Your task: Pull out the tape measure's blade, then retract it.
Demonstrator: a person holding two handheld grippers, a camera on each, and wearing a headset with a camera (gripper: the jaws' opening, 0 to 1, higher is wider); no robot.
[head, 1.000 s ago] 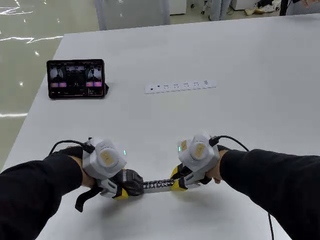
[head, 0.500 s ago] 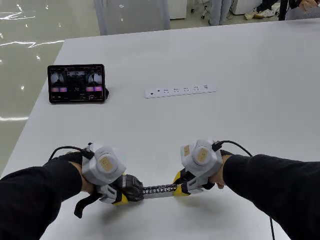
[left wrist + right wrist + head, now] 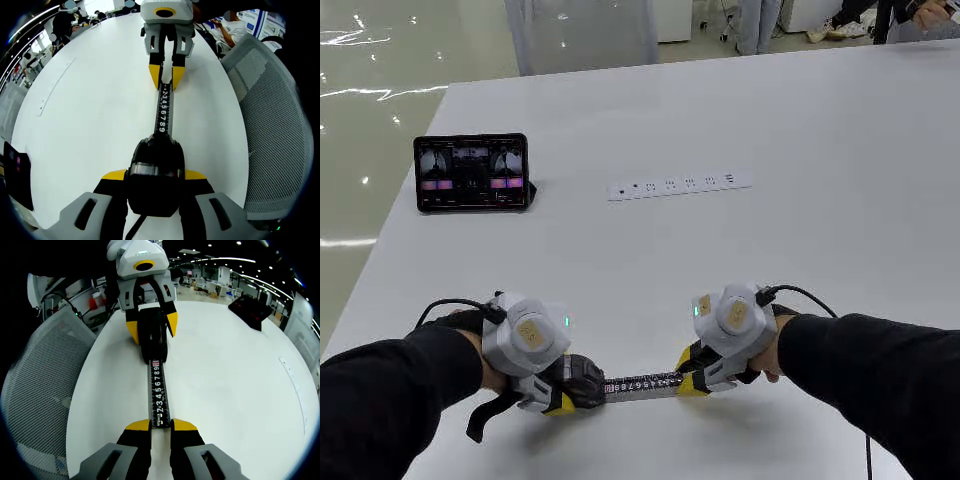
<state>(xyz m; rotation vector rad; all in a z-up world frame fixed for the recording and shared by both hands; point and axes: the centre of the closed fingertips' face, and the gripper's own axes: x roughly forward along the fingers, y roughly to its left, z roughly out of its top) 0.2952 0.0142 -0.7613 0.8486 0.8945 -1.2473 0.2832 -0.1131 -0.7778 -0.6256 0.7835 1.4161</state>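
Two grippers share one tape measure at the near side of the white table (image 3: pixel 720 250), resting on it or just above it; I cannot tell which. The left gripper (image 3: pixel 563 388) is clamped around the black case (image 3: pixel 585 376), and the right gripper (image 3: pixel 686 375) is pinched tight on the free end of the blade (image 3: pixel 642 382). The blade runs straight and taut between them, and the left gripper view shows the numerals one to nine on it, so only a short length is out of the case. By my reading the pulling-out step is under way but in its early part: there is plenty of travel left if a long draw is wanted, and the retraction has not been done. The case is rounded and chunky, matte like rubber, with a glossy band across its top. The blade is a thin, flat, dark strip with white printed numerals and pale edges, stiff enough to span the gap without sagging. The jaws are grey moulded plastic with yellow tips. The tabletop is smooth and plain, with a tablet (image 3: pixel 471 170) and a white power strip (image 3: pixel 680 184) lying well apart from the work
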